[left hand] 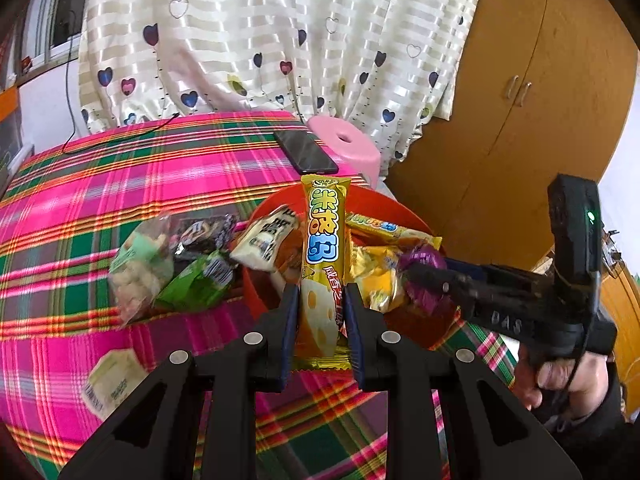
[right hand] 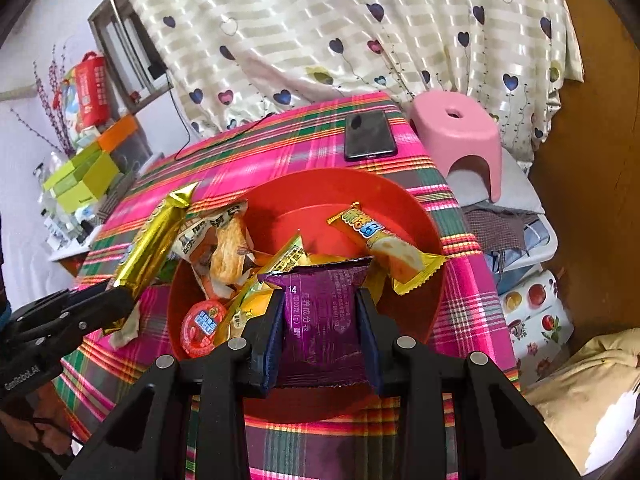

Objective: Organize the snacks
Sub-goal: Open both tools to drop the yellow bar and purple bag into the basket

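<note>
We see a desk (right hand: 224,168) under a pink and green plaid cloth, with a red bowl (right hand: 404,200) near its right edge, already part full of wrapped snacks. The bowl looks to be where the snacks are gathered, since both claws carry a packet over or beside it.

Our left claw (left hand: 322,300) is clenched on a long yellow bar (left hand: 325,240), gripped near its lower end so the rest stands up above the bowl's near left rim. Held this way, we judge it can simply be let go to fall in among the others.

Our right claw (right hand: 322,312) grips a purple packet (right hand: 320,300) by its two side edges, flat and face up, just over the near part of the bowl. It seems about to be dropped in.

Inside the bowl lie a second yellow bar (right hand: 380,240), a small red jelly cup (right hand: 200,326) and several other wrappers. On the cloth left of the bowl a few snacks are not yet gathered: a green packet (left hand: 196,284), a clear bag of puffs (left hand: 134,276) and a pale packet (left hand: 110,380) nearer us.

A phone (right hand: 370,134) lies at the far edge, well apart from the bowl, and a pink stool (right hand: 460,136) stands beyond the desk
</note>
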Motion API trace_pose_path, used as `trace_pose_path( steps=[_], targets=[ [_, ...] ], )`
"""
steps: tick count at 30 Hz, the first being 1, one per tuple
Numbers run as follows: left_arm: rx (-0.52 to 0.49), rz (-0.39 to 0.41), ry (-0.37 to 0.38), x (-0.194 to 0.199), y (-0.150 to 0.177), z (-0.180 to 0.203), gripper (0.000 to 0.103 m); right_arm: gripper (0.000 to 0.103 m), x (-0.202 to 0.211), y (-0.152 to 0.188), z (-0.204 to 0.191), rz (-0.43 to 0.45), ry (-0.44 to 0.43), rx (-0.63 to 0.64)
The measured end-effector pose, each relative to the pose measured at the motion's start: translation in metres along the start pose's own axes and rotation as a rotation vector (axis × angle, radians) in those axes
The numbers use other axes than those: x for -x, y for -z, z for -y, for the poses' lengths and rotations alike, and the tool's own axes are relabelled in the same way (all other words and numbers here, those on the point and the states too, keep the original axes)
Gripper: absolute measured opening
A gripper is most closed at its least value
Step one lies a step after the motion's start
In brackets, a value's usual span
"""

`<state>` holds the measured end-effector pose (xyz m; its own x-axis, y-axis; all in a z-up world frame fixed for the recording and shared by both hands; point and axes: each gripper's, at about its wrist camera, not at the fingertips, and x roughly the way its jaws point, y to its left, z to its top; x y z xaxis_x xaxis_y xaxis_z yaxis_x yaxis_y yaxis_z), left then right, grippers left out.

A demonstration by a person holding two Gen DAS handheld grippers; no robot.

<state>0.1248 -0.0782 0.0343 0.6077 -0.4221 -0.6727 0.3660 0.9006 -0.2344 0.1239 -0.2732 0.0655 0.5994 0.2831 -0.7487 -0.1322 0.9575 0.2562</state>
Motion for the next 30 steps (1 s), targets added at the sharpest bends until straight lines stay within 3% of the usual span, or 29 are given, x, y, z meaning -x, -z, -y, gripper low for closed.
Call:
trace_pose_path(
  steps=[14,16,18,20,30],
  targets=[
    [0.018,-0.106,0.043,-0.061,-0.025,0.012,0.024,0.032,0.002,0.004,0.003,-0.016,-0.038,-0.007],
    [0.025,-0.106,0.047,-0.065,-0.027,0.01,0.028,0.032,0.002,0.004,0.003,-0.017,-0.039,-0.008],
    [0.032,-0.095,0.05,-0.064,-0.028,0.008,0.045,0.032,0.002,0.005,0.003,-0.017,-0.037,-0.008],
    [0.041,-0.073,0.05,-0.06,-0.029,0.005,0.053,0.032,0.002,0.005,0.003,-0.016,-0.036,-0.007],
    [0.09,-0.037,0.048,-0.033,-0.019,-0.014,0.053,0.031,0.002,0.012,-0.009,-0.026,-0.056,0.019]
  ],
)
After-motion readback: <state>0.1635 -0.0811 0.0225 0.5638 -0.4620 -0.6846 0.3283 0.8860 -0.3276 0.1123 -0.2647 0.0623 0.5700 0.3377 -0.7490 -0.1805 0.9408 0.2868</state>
